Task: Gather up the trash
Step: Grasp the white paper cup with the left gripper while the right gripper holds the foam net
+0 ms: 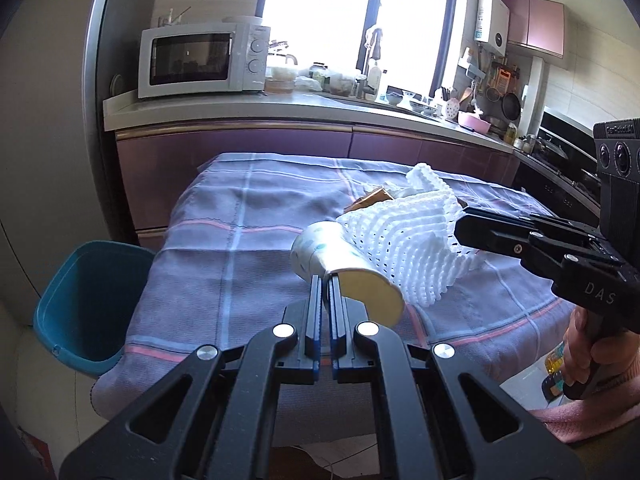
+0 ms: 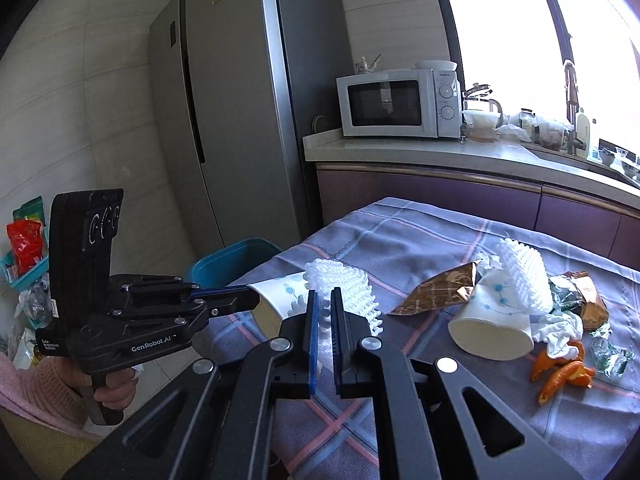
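Observation:
My left gripper (image 1: 325, 280) is shut on the rim of a white paper cup (image 1: 340, 268) with teal dots, held on its side just above the cloth-covered table (image 1: 240, 240). It also shows in the right wrist view (image 2: 276, 300), with the left gripper (image 2: 250, 300) reaching in from the left. My right gripper (image 2: 325, 294) is shut on a white foam fruit net (image 2: 340, 284), which lies over the cup (image 1: 404, 248). The right gripper (image 1: 464, 232) enters the left wrist view from the right. A blue bin (image 1: 84, 300) stands on the floor at the table's left corner.
More trash lies on the table: a second paper cup (image 2: 492, 320), another foam net (image 2: 524, 276), a brown wrapper (image 2: 440, 292), snack wrappers (image 2: 580, 292), orange peel (image 2: 560, 372). A counter with a microwave (image 2: 400, 104) stands behind; a fridge (image 2: 240, 100) is at the left.

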A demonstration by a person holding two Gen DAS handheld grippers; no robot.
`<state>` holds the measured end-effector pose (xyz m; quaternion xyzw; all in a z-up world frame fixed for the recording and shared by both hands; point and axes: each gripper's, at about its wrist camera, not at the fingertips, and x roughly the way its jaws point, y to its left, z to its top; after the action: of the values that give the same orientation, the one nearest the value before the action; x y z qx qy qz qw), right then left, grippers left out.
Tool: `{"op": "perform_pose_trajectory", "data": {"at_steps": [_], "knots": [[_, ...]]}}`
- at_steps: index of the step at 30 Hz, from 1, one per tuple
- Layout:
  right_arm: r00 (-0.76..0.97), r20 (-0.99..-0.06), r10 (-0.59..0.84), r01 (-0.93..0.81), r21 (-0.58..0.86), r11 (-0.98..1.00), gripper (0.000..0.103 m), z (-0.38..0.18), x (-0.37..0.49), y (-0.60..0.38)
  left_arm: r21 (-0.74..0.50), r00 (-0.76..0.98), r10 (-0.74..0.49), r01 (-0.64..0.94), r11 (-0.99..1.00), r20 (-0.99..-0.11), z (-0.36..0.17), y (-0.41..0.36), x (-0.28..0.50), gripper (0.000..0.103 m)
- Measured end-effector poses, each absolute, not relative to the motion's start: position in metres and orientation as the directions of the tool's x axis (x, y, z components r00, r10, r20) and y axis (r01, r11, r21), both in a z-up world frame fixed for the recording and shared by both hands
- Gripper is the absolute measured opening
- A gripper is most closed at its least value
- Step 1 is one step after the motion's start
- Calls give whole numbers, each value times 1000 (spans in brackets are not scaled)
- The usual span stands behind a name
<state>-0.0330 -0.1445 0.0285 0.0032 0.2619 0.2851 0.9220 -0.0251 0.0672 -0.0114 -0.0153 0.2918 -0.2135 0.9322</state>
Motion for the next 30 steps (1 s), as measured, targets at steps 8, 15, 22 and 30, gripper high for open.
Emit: {"op": "perform_pose_trajectory", "data": {"at_steps": [8, 15, 22, 30], "knots": [[670, -478, 568, -581, 138, 802, 5, 31, -16, -114, -156, 781, -341, 305, 939, -523, -6, 102, -20, 4], [640, -480, 600, -638, 104, 763, 5, 34, 1, -79, -159, 806, -281, 233, 960, -520, -5, 130, -14, 4], [609, -482, 629, -685, 80, 724, 5, 35, 19, -46, -166, 824, -211, 144, 976, -526, -9, 162, -2, 4], [555, -475, 683, -734, 107, 671, 5, 40, 44, -12, -156, 833, -113, 32, 987, -542, -17, 202, 18, 4]]}}
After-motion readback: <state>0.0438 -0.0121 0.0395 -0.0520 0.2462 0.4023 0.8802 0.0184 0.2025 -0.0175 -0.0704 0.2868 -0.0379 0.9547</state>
